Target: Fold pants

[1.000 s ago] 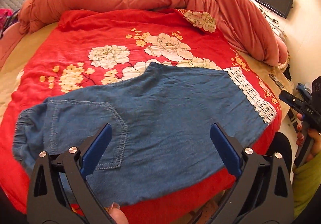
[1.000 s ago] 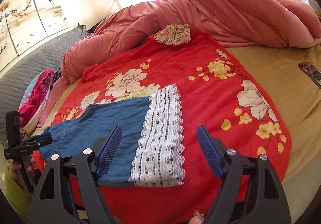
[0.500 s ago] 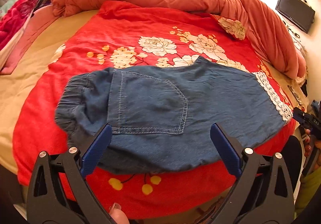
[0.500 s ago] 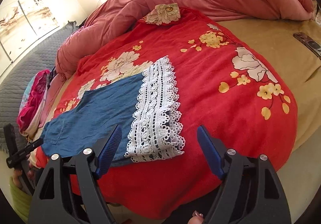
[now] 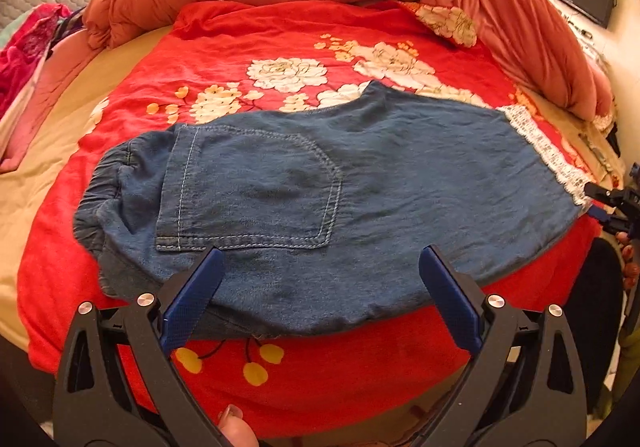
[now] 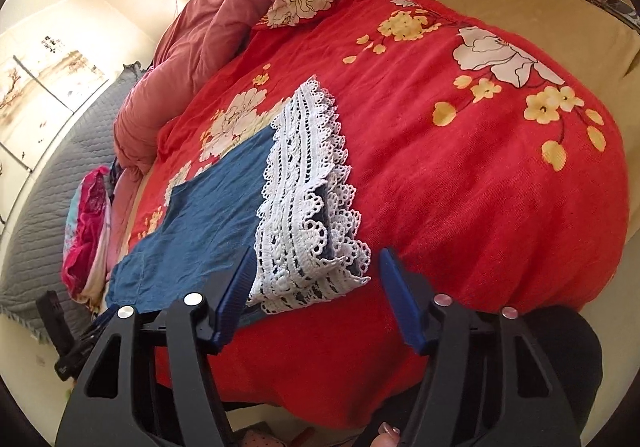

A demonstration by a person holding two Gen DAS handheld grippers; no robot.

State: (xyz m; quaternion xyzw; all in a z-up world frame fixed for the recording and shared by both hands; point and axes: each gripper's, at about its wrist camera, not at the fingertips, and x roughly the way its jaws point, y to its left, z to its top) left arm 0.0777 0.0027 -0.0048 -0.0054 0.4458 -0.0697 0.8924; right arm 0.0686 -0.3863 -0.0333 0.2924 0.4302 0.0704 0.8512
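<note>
Red floral bedspread point(image 5: 248, 31) carries flat denim pants point(image 5: 360, 175); both claws, left point(image 5: 320, 287) and right point(image 6: 316, 287), seemingly gape empty.

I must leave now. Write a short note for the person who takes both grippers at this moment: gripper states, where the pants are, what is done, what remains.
Left gripper: open, holds nothing, near the waist side edge of the pants.
Right gripper: open, empty, at the lace hem.
Pants lie flat on the red blanket, legs apparently stacked, pocket up.
Left: fold hem toward waist.
</note>
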